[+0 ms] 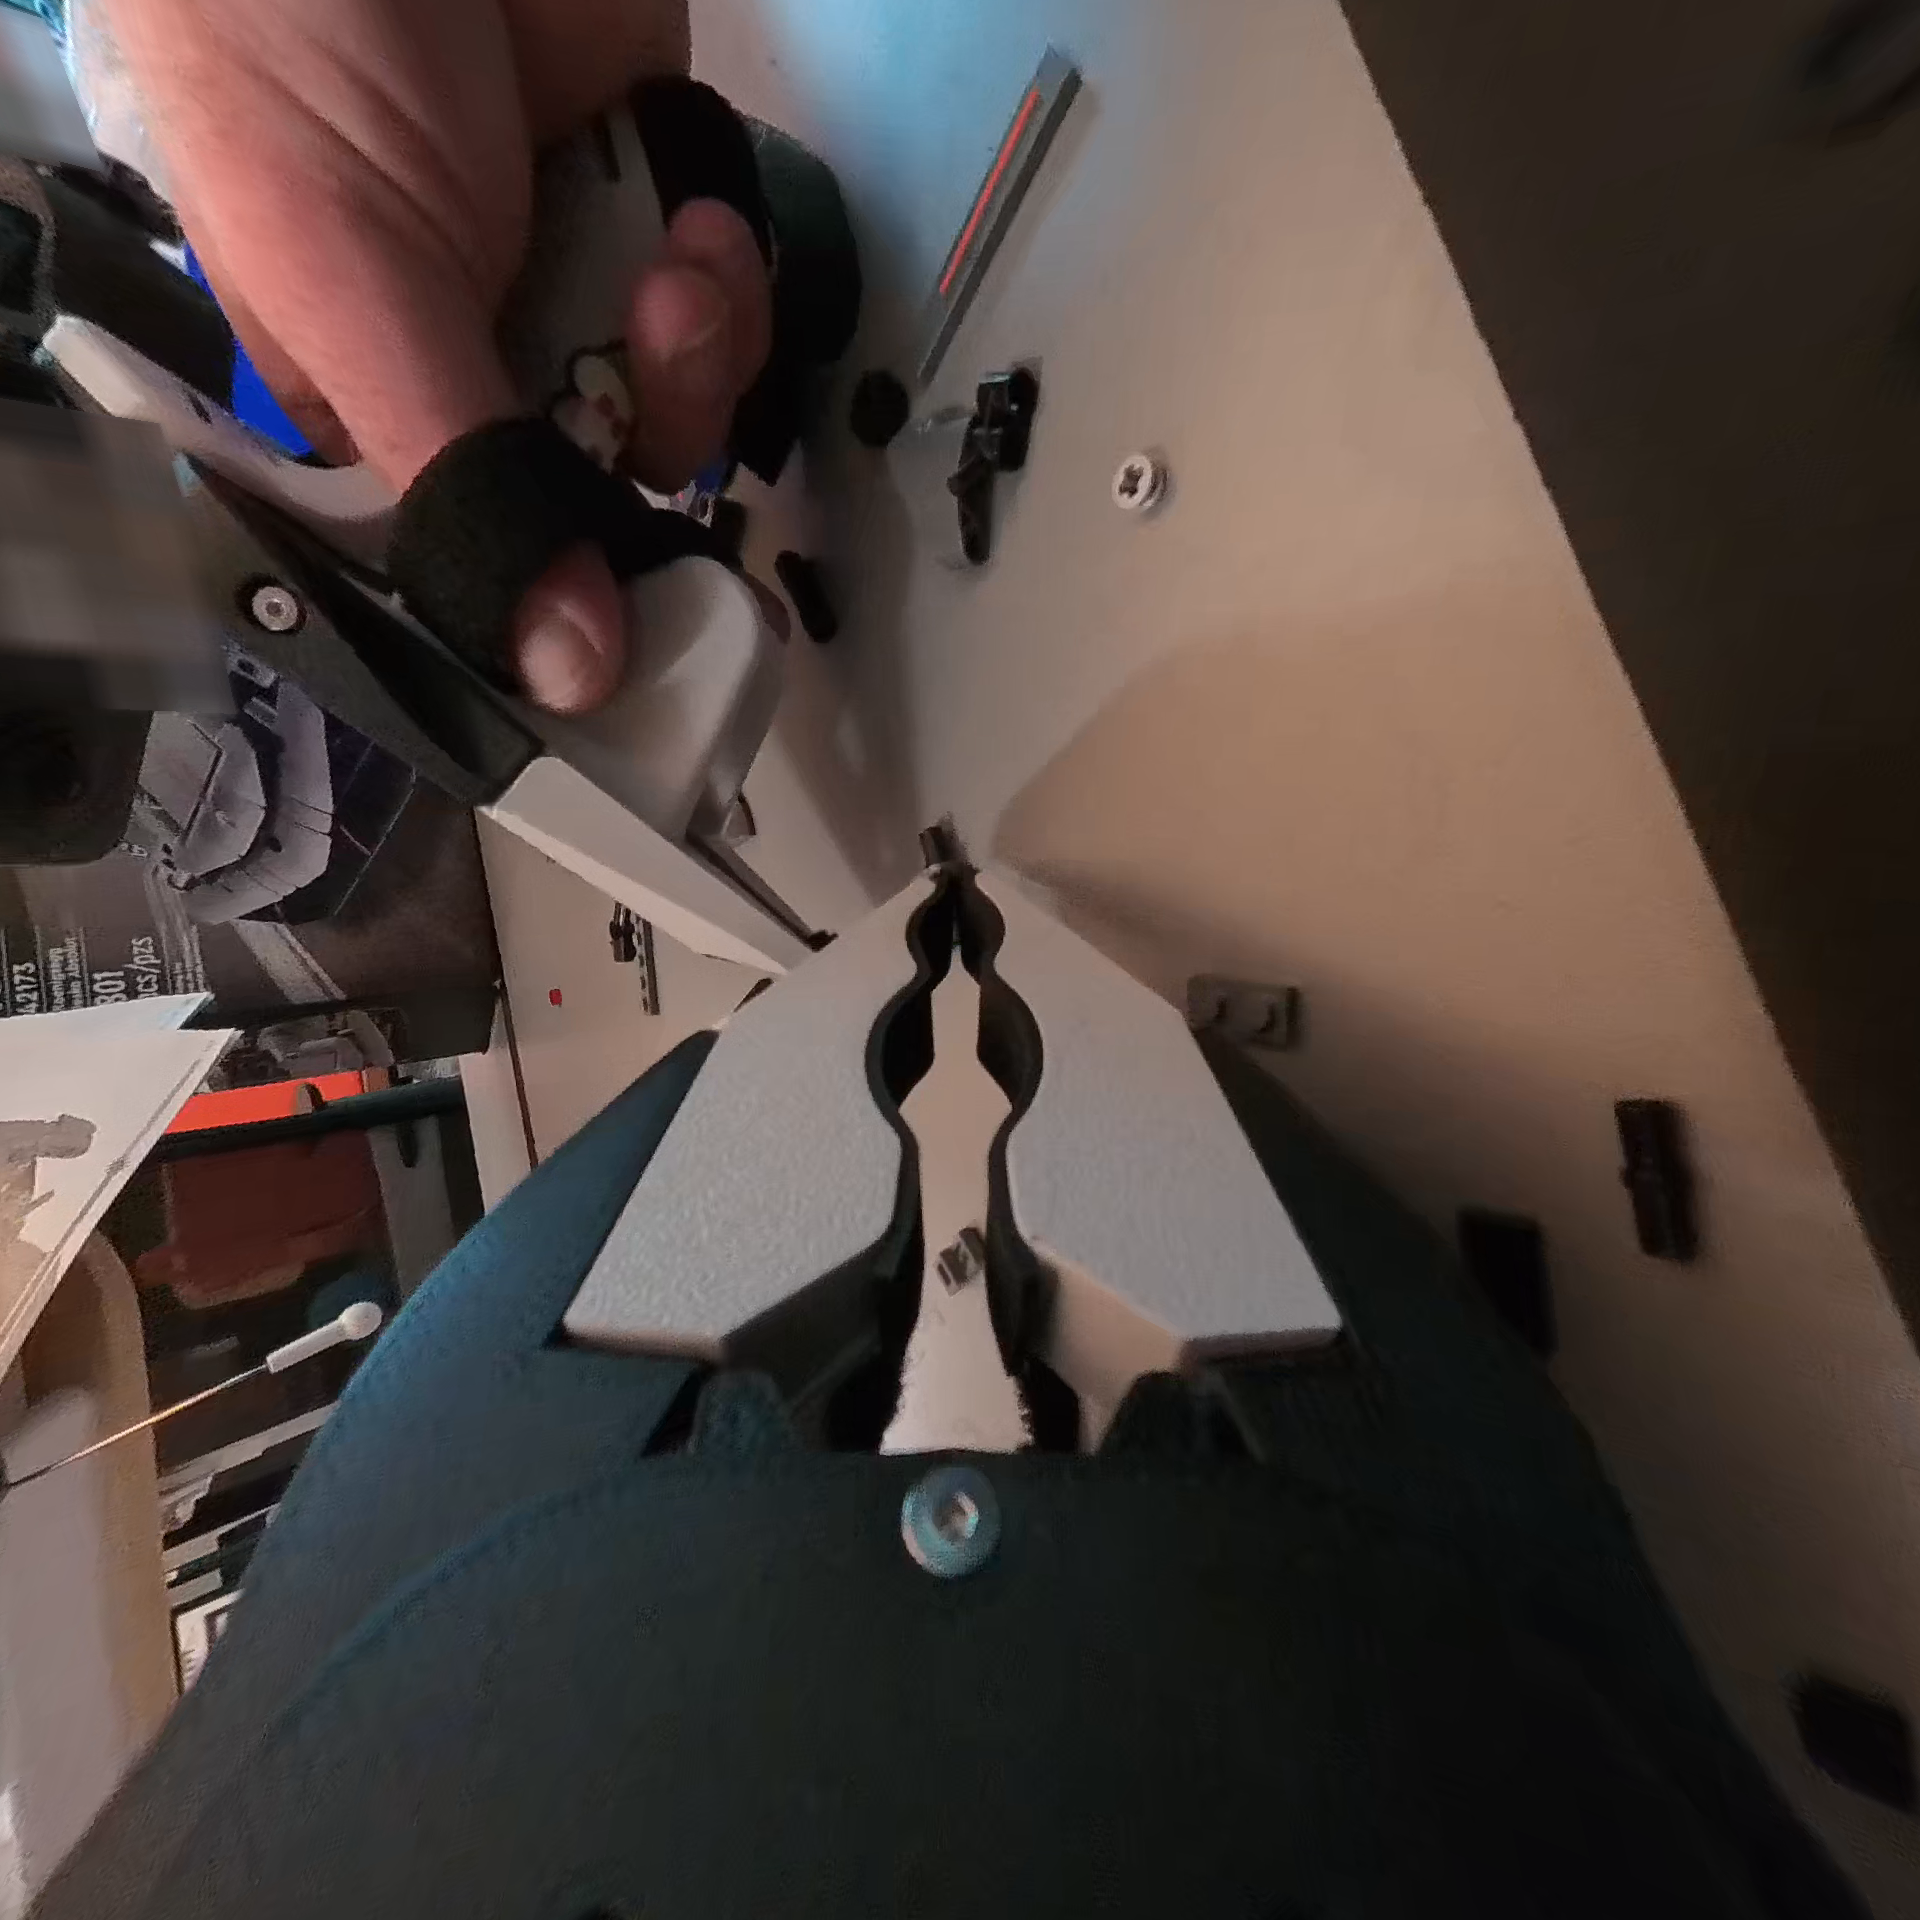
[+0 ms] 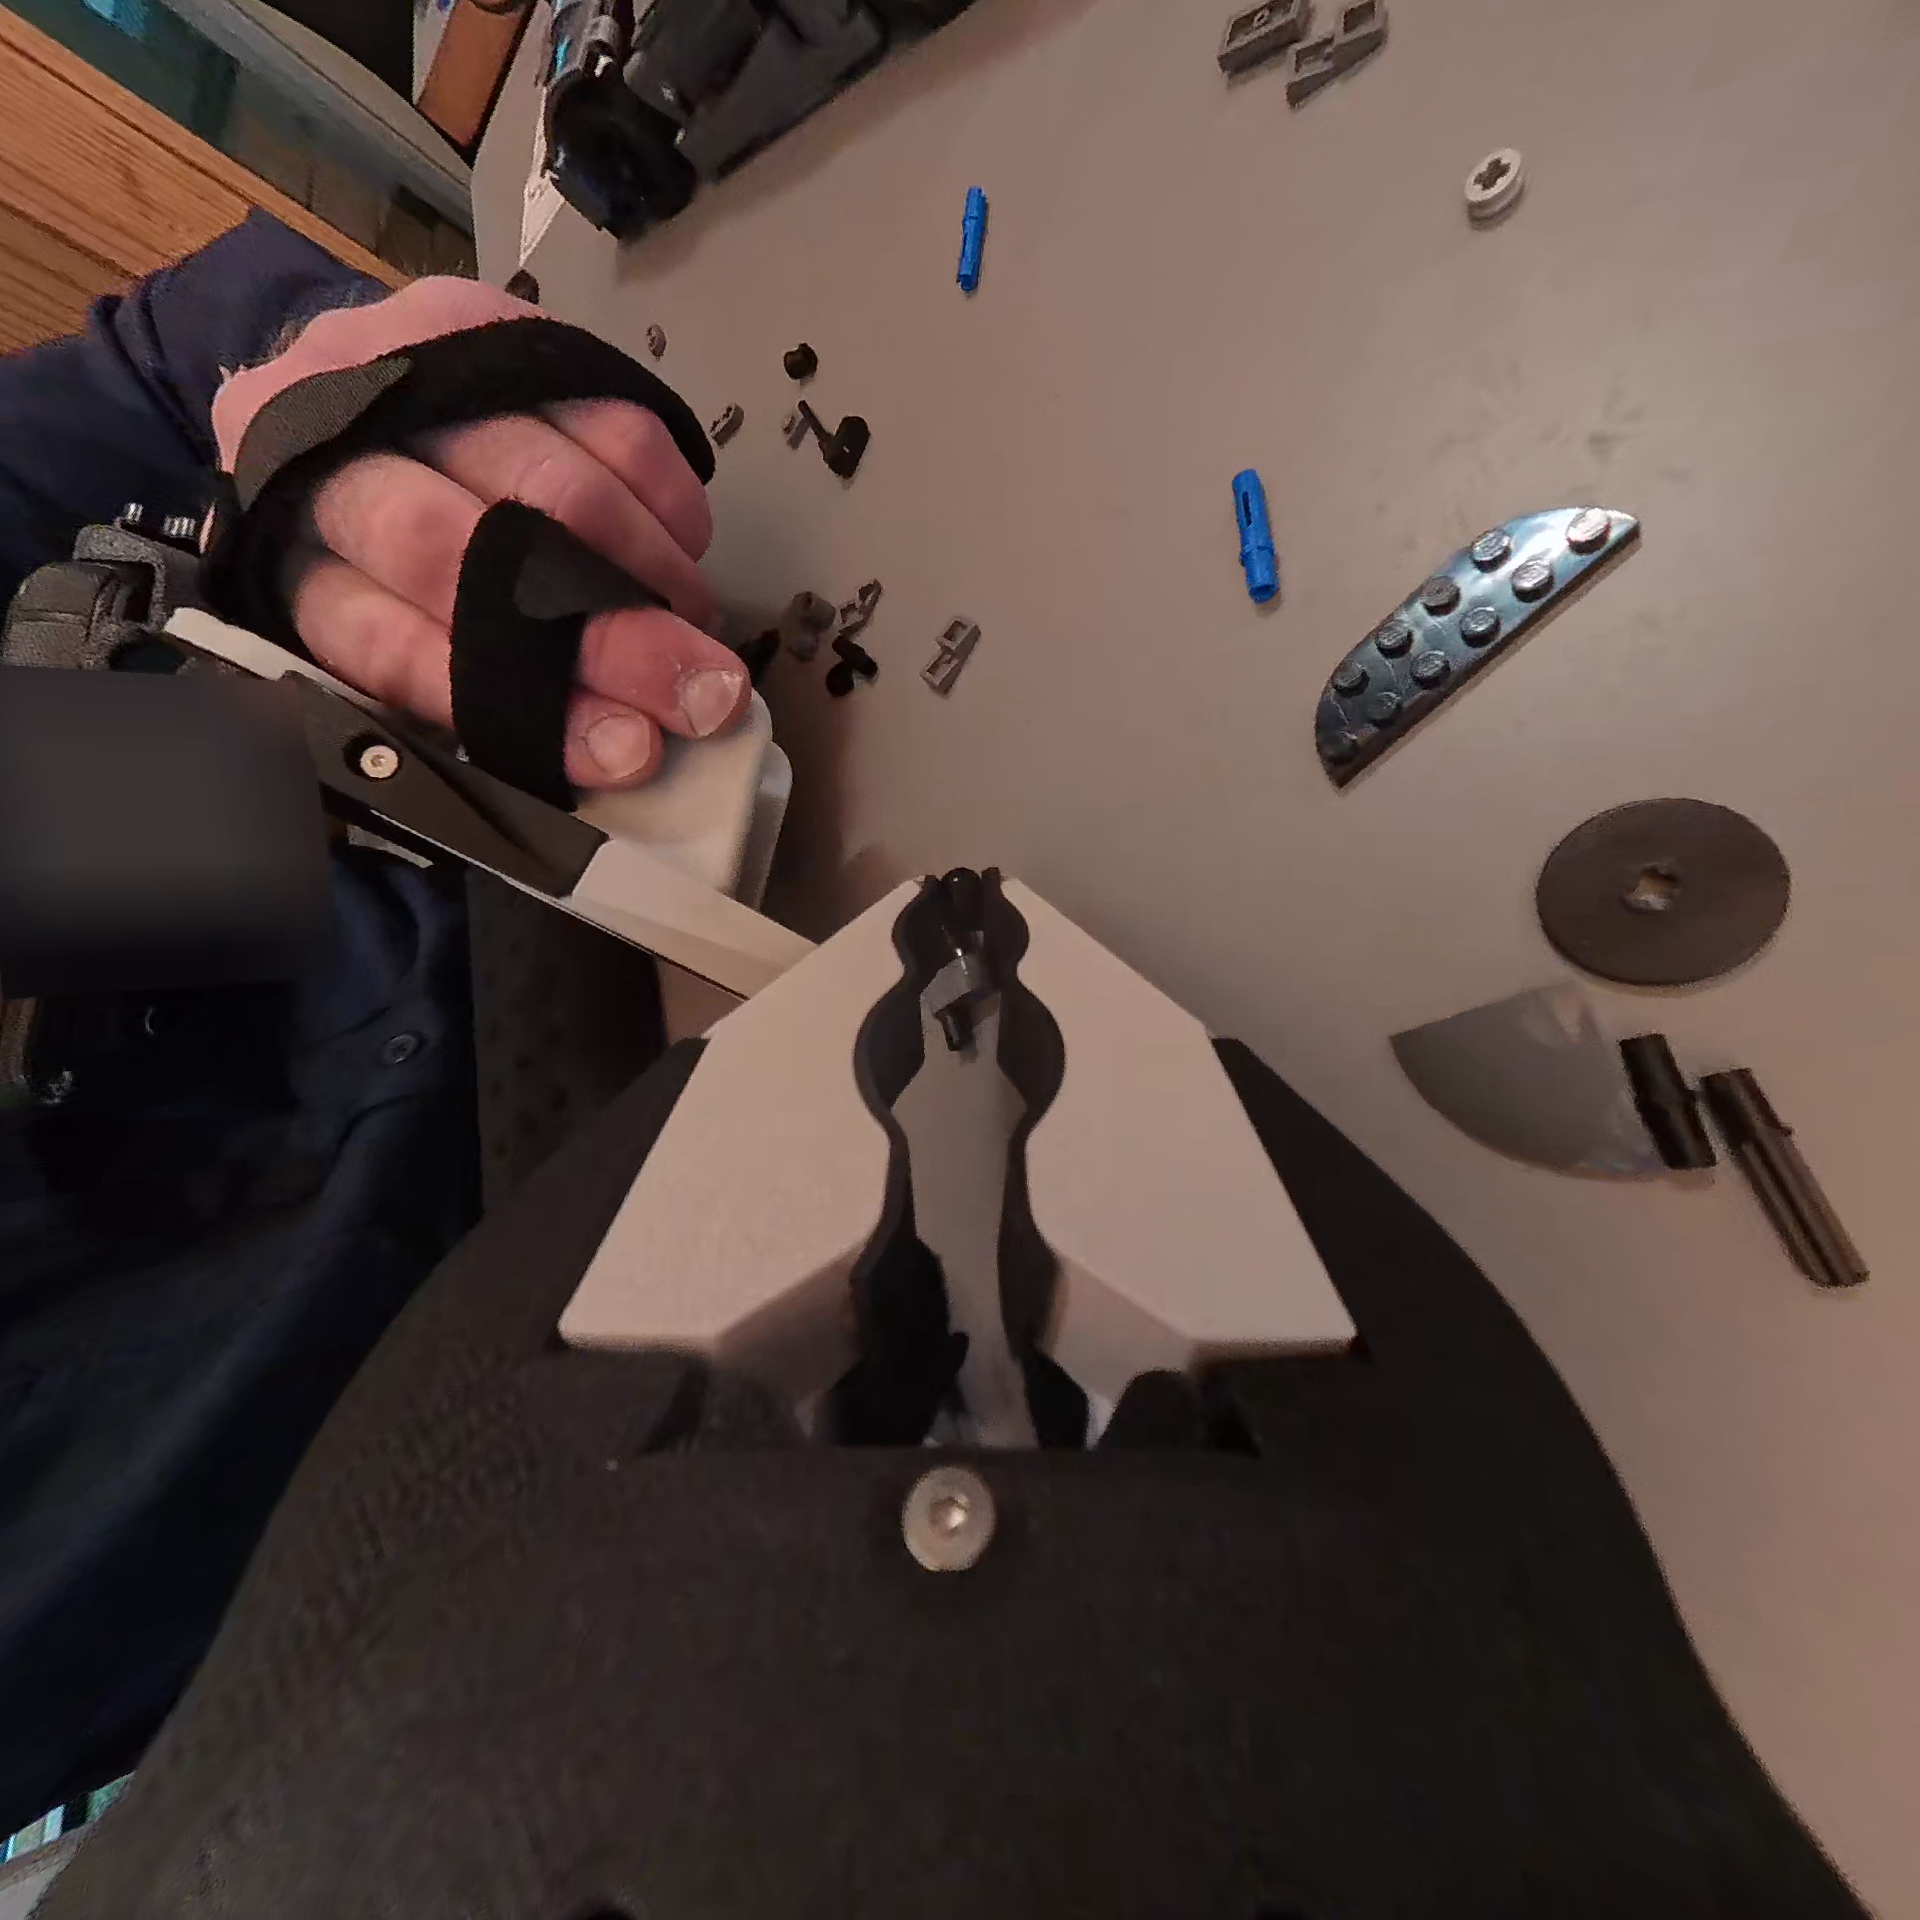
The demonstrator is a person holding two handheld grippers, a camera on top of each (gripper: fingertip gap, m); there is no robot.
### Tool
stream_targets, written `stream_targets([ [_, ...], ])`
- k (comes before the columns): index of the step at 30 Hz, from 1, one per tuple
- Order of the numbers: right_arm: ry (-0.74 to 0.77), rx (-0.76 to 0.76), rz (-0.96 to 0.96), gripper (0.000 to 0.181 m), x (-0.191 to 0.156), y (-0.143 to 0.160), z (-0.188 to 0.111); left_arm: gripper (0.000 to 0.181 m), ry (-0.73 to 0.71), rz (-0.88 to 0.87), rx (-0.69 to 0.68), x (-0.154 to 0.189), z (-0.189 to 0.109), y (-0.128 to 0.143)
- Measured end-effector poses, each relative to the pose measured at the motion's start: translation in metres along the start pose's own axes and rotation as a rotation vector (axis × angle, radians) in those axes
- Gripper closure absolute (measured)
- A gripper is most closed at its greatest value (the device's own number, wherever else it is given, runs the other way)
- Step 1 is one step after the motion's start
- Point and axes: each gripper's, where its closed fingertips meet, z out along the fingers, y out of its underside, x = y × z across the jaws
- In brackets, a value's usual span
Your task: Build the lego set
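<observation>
In the left wrist view my left gripper is shut at its tips on a small black pin just above the grey table. A hand holds the right gripper, which comes in from the upper left and nearly touches my tips. In the right wrist view my right gripper is shut on a small black-and-grey lego piece that shows in the gap between its fingers. The left gripper, held by a strapped hand, reaches in from the left, tip to tip.
Loose parts lie on the table: two blue pins, a metallic half-round plate, a black disc, a grey quarter-round tile, black axles. A grey beam with a red stripe and the set's box show too.
</observation>
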Motion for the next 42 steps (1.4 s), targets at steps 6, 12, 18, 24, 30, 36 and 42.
stream_targets([
  [6, 0.009, -0.028, 0.004, 0.176, 0.002, 0.003, 0.005, 0.181, 0.003, 0.001, -0.018, 0.002, 0.005, 0.003],
  [12, -0.004, -0.035, 0.007, 0.177, 0.000, 0.004, 0.005, 0.181, 0.007, 0.000, -0.018, 0.003, 0.007, 0.003],
  [18, -0.019, -0.025, 0.016, 0.176, -0.001, 0.003, 0.005, 0.181, 0.009, -0.004, -0.021, 0.003, 0.007, 0.004],
  [24, -0.006, -0.034, 0.021, 0.176, 0.002, 0.004, 0.006, 0.181, 0.008, -0.002, -0.022, 0.002, 0.007, 0.004],
  [30, -0.013, -0.026, 0.027, 0.177, 0.001, 0.004, 0.004, 0.181, -0.008, -0.014, -0.011, -0.003, 0.005, 0.001],
  [36, -0.015, -0.027, 0.033, 0.177, 0.001, 0.004, 0.004, 0.181, 0.007, -0.043, -0.019, -0.003, 0.008, 0.004],
  [42, -0.006, -0.010, 0.031, 0.177, 0.002, 0.003, 0.000, 0.181, 0.018, -0.053, -0.036, -0.002, 0.011, 0.007],
])
